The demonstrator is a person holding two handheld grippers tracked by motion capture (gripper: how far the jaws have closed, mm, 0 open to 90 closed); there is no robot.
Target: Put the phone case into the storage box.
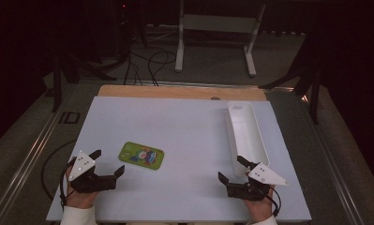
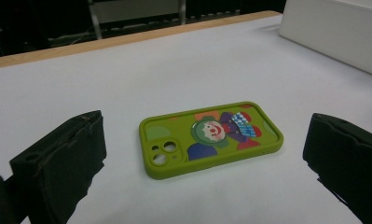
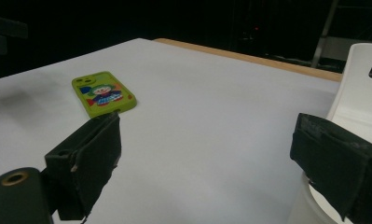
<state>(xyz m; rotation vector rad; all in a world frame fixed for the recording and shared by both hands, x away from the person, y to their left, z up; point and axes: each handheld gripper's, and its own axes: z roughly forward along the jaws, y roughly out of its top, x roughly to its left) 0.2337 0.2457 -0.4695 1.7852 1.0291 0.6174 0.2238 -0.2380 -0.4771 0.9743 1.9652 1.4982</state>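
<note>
Green phone case (image 2: pixel 210 137) lies flat, seemingly untouched, before open left gripper (image 1: pixel 108 162)

"From where I sit, what's overhead?"
"High view — above my side, facing forward, down onto the desk (image 1: pixel 184 126). Both gripper views sit low, close; all share the phone case (image 2: pixel 210 138)."

Each hand carries a black two-jaw tool: the left gripper (image 1: pixel 108 162) and the right gripper (image 1: pixel 232 169) both bear a pale grey three-cornered plate dotted with small screw holes. Thin black cables trail from them. Cream-white sleeves cover the wrists.
</note>
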